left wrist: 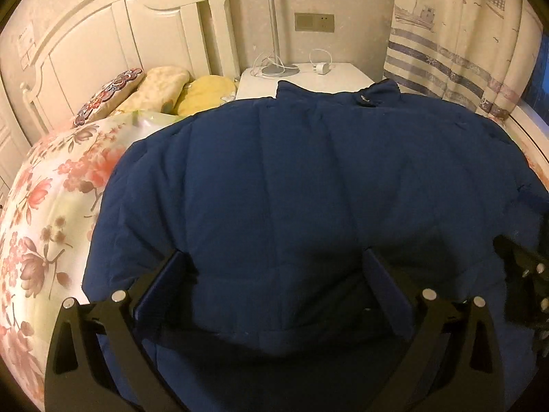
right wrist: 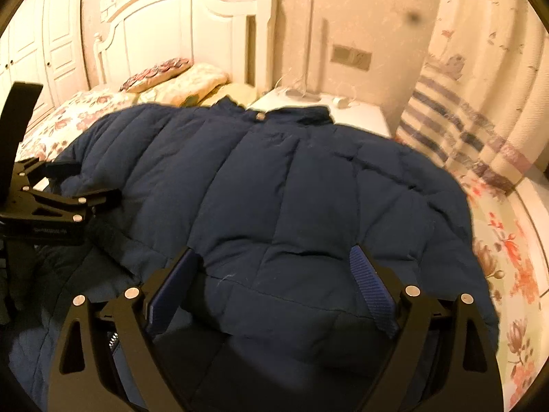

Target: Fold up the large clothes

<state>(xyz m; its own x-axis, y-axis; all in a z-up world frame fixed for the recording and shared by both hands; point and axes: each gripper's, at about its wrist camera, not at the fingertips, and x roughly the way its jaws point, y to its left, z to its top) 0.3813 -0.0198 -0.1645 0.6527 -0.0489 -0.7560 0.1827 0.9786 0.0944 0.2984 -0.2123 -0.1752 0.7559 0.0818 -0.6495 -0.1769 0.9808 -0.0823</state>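
A large navy quilted jacket (left wrist: 308, 189) lies spread flat on the bed, its collar (left wrist: 374, 94) towards the nightstand. My left gripper (left wrist: 274, 257) hovers over the jacket's near part, open wide, with padded fabric bulging between its fingers and the pads not pressing on it. My right gripper (right wrist: 272, 252) is open just as wide over the jacket (right wrist: 274, 178) near its hem. The left gripper (right wrist: 85, 204) also shows at the left edge of the right wrist view, over the jacket's left side. The right gripper's frame (left wrist: 528, 274) shows at the right edge of the left wrist view.
The floral bed sheet (left wrist: 51, 213) shows left of the jacket and also on its right (right wrist: 507, 261). Pillows (left wrist: 164, 89) lie against the white headboard (left wrist: 120, 34). A white nightstand (left wrist: 308, 79) holds a lamp base and a charger. A striped curtain (left wrist: 463, 51) hangs on the right.
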